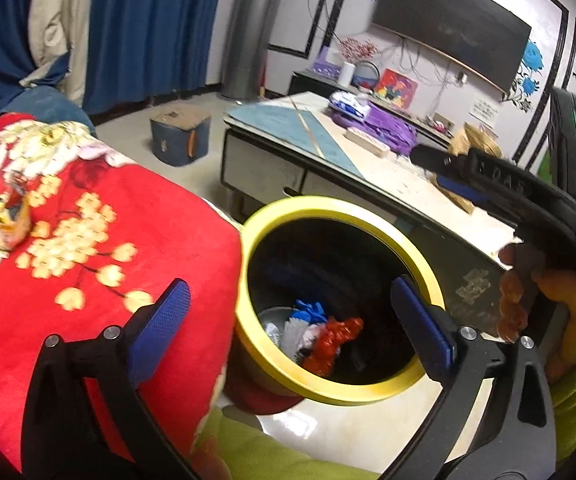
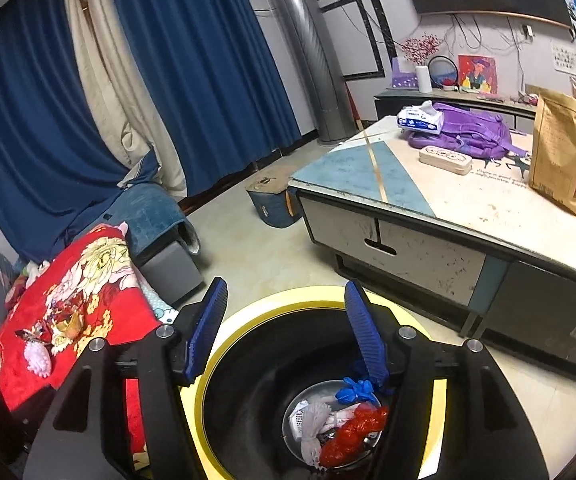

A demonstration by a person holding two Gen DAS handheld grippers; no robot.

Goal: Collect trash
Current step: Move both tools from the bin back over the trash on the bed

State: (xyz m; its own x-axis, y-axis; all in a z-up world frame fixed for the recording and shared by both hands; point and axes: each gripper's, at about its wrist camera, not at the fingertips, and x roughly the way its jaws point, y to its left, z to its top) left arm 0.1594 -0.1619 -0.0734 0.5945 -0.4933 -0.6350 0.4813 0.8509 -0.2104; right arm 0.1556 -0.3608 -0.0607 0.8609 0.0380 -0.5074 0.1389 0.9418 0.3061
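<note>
A black bin with a yellow rim (image 1: 368,210) (image 2: 288,300) stands on the floor between a red flowered blanket and a low table. Inside lie red, white and blue scraps of trash (image 1: 328,336) (image 2: 344,424). My left gripper (image 1: 288,320) is open and empty above the bin's near edge. My right gripper (image 2: 285,320) is open and empty, right over the bin mouth; it also shows at the right of the left wrist view. A crumpled wrapper (image 1: 1,220) lies on the blanket, with more wrappers (image 2: 53,330) seen in the right wrist view.
The red flowered blanket (image 1: 99,240) (image 2: 87,280) covers a seat on the left. The low table (image 2: 448,200) on the right holds a brown paper bag (image 2: 564,152), a purple backpack (image 2: 468,132), a tissue pack and a flat case. A blue stool (image 1: 179,136) stands by blue curtains.
</note>
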